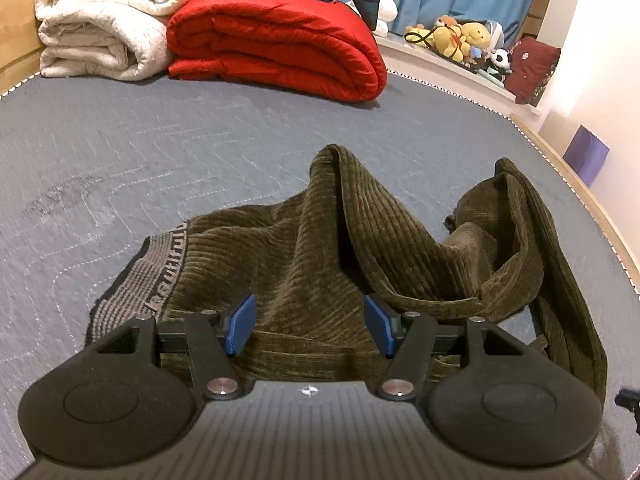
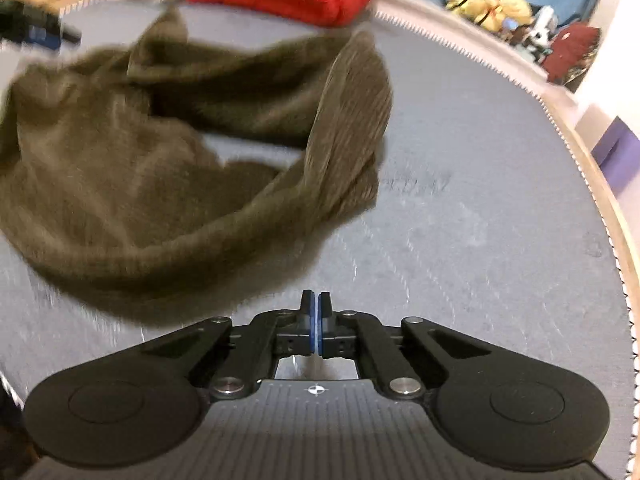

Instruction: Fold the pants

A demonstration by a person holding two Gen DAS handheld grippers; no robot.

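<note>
Pants (image 1: 320, 248) are heaped unfolded on the bed (image 1: 140, 152); left gripper (image 1: 310, 328) is held wide over them for grasping, right gripper (image 2: 316, 320) pressed closed, empty, beside them.

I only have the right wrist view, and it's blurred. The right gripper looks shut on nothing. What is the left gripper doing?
Observer: The left gripper is open, its blue pads spread over the pants, near the waist.
Operator: Can you see the waistband? I can't find it.
Observer: Yes, a patterned grey and black waistband lies at the left of the heap, flat on the blanket.
Operator: Are the legs laid out?
Observer: No. They are bunched in raised folds toward the right, not flat.
</note>
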